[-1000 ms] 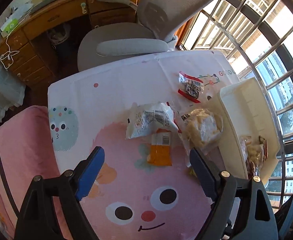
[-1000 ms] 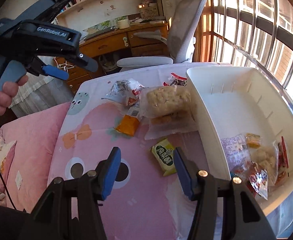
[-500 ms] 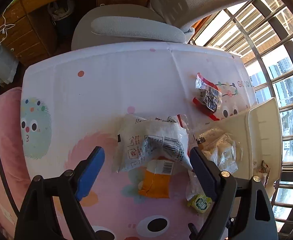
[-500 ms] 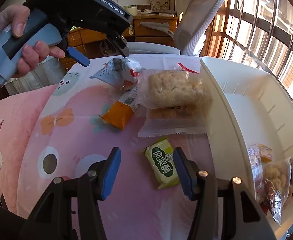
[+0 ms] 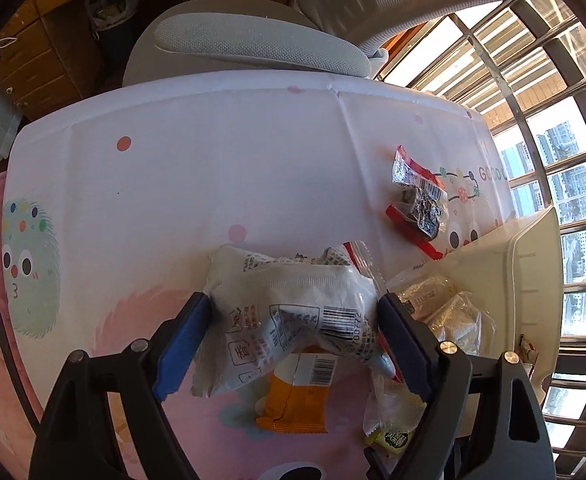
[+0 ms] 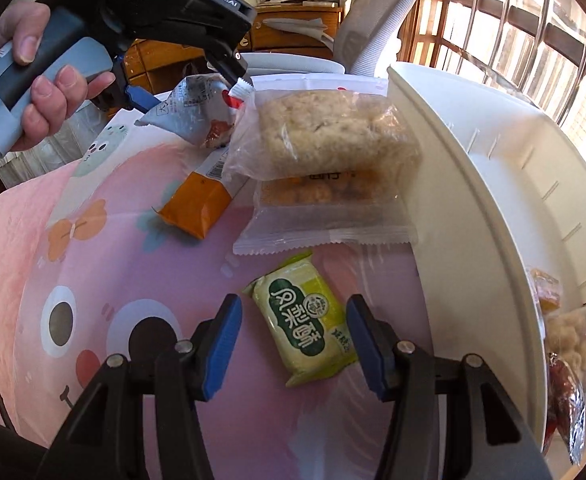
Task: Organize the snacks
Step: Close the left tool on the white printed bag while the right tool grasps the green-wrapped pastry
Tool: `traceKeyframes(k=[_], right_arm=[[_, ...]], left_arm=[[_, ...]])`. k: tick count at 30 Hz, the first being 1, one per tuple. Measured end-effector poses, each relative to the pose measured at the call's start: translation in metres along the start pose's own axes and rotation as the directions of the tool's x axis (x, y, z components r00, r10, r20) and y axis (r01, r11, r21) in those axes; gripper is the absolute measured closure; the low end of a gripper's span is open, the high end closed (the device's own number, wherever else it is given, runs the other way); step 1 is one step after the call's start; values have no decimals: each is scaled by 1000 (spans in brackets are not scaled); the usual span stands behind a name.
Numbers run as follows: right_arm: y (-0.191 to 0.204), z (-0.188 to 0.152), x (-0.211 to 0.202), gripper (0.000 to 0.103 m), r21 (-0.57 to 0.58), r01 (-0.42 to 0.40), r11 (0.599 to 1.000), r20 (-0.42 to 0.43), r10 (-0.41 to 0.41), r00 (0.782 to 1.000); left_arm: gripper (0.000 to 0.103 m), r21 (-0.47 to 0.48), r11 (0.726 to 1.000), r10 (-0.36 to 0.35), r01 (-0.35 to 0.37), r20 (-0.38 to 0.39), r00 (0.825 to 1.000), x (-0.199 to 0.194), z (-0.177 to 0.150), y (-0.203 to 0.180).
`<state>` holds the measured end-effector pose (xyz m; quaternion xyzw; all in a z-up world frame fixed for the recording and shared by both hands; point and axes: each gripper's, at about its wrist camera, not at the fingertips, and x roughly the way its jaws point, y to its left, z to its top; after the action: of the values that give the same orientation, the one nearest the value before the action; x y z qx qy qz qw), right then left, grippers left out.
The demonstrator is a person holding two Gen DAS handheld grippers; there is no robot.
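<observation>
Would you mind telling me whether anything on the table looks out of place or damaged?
Nothing looks damaged or spilled. The white packet, orange packet and two clear cracker bags just lie overlapping in a loose heap beside the white bin.

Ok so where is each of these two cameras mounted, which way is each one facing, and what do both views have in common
Left wrist: on the left gripper, looking steeply down past its blue fingers at a white snack bag between them.
Right wrist: on the right gripper, looking down at a green packet between its open fingers; the person's hand holding the left gripper shows upper left.
Shared: white snack bag, orange packet, green packet, white bin, pink cartoon tablecloth.
</observation>
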<state>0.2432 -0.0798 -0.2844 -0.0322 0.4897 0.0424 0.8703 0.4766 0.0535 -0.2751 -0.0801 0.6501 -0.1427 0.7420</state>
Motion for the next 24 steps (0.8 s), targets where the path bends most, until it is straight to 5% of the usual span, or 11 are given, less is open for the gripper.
traceKeyframes(k=[8,14,24], right_arm=[[-6,-1,6,50,11,3,1000,-23,-3,1000],[-9,-1,8,65,9,-24,1000,-51,25,998],[-10,-2,5,67,-2,-41,999,-81,40,996]], left_arm=[[27,-36,999,-28,28,20,999,-1,0,5],[35,-58,997,-40,41,19,999,-1,-1,5],[39,-79,996,-42,44,28,999,-9,-9,7]])
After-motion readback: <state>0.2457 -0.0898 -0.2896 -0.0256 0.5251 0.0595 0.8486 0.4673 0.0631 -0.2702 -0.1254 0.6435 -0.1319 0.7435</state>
